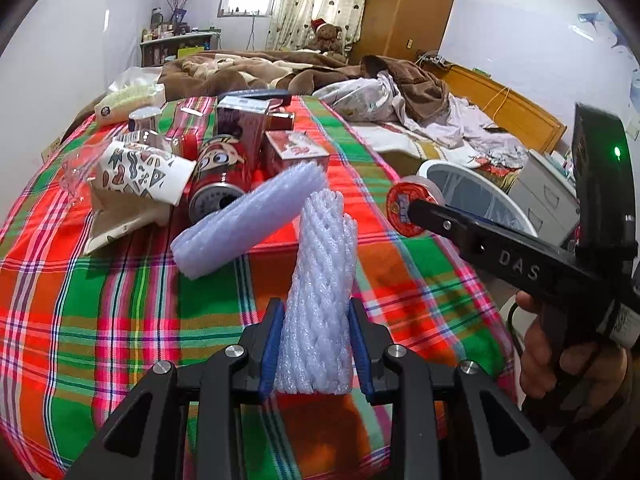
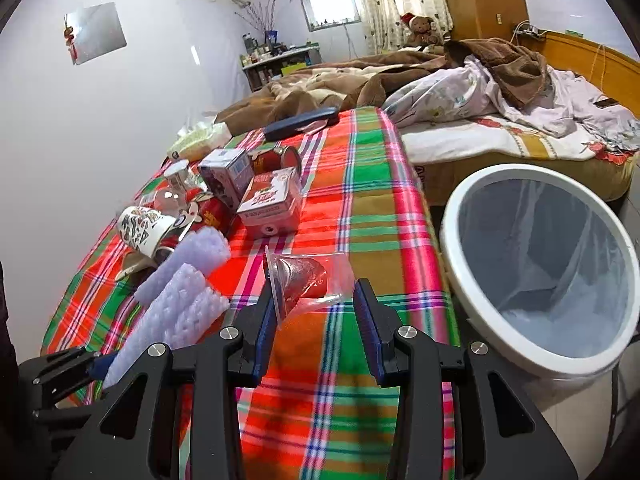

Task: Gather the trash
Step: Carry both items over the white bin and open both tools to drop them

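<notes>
Foam netting sleeve (image 1: 320,292) sits pinched between the left gripper (image 1: 316,344) pads; right gripper (image 2: 316,312), spread, holds a clear plastic cup (image 2: 298,284) against one pad, bin (image 2: 540,268) at three o'clock.

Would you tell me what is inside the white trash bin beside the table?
The white trash bin holds a translucent liner bag; no trash shows in it. Its near inner wall is hidden behind the rim.

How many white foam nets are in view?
2: one foam net clamped in the left gripper, the other lying flat on the tablecloth before the can. More may be hidden.
</notes>
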`<state>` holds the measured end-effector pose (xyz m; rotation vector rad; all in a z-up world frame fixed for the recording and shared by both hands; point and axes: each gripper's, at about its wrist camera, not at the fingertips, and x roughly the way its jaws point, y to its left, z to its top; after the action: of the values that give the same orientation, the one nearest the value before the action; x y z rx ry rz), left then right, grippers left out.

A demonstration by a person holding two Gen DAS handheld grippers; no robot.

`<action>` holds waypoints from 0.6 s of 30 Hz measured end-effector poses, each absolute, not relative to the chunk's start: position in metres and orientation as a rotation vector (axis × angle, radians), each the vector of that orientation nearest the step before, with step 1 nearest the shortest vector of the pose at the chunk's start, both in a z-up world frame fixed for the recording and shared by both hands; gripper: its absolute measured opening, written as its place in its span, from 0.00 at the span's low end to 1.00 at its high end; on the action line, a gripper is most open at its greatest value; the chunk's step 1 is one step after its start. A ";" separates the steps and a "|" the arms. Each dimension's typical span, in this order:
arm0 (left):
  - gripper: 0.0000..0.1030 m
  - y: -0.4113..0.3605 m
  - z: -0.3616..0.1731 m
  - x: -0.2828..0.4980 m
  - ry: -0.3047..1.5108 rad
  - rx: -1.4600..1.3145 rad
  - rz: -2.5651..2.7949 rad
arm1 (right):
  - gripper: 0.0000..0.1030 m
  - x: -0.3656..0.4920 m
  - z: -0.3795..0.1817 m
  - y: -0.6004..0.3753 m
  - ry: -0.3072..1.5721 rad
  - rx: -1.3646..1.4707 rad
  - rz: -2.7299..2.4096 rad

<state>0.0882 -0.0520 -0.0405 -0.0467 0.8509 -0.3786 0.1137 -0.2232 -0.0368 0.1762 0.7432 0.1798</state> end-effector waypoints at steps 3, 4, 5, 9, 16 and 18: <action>0.31 -0.060 -0.031 0.089 0.834 -0.040 -0.394 | 0.38 0.111 -0.031 -0.232 0.726 0.190 0.171; 0.31 -0.063 -0.027 0.091 0.827 -0.040 -0.400 | 0.38 0.110 -0.030 -0.235 0.719 0.193 0.164; 0.31 -0.065 -0.024 0.091 0.818 -0.045 -0.405 | 0.38 0.108 -0.027 -0.238 0.711 0.194 0.156; 0.31 -0.080 -0.011 0.099 0.795 -0.033 -0.435 | 0.38 0.105 -0.019 -0.254 0.684 0.206 0.123; 0.32 -0.120 0.008 0.117 0.755 0.005 -0.504 | 0.38 0.102 -0.005 -0.286 0.645 0.206 0.046; 0.32 -0.135 0.014 0.123 0.749 0.013 -0.533 | 0.38 0.103 -0.003 -0.298 0.636 0.207 0.015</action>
<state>0.1229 -0.1347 0.0136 0.0133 0.7494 -0.5331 0.1029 -0.2978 -0.0033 0.2075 0.6361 0.0149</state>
